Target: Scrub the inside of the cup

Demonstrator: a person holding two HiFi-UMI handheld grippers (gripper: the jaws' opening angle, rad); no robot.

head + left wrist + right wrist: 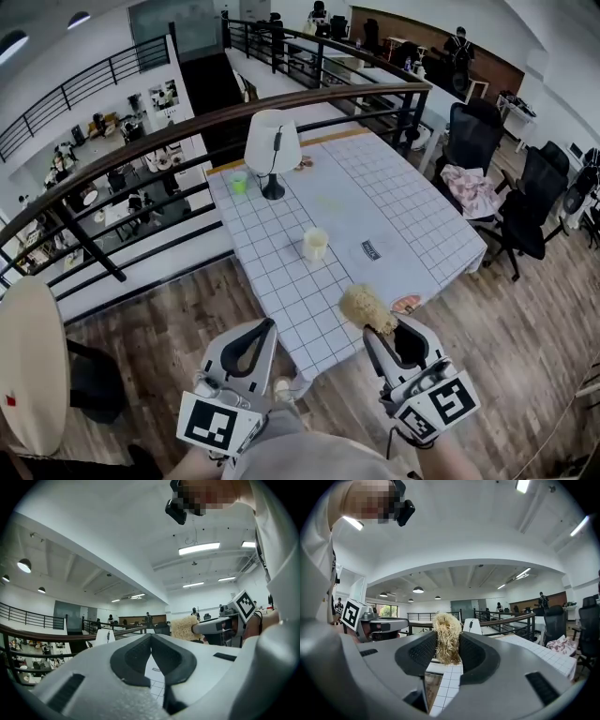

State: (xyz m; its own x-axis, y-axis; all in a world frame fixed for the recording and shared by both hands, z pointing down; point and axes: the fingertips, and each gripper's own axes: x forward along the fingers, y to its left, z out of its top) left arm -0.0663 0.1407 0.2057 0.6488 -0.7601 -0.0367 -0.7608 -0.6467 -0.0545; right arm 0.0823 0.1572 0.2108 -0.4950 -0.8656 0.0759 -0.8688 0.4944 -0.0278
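A cream-coloured cup [315, 244] stands upright near the middle of the white grid-patterned table [394, 206]. Both grippers hang in front of the table's near edge, short of the cup and apart from it. My right gripper [377, 330] is shut on a tan fibrous scrubber [365, 307], whose tuft sticks out past the jaws toward the table. The right gripper view shows the scrubber [447, 639] pinched between the dark pads. My left gripper [266, 326] is shut with nothing in it; in its own view the jaws [151, 639] meet at the tips.
A white table lamp [272, 150] and a small green cup [239, 181] stand at the table's far left. A black label [372, 248] lies right of the cream cup. A railing [141, 141] runs behind the table; office chairs [534, 202] stand to the right.
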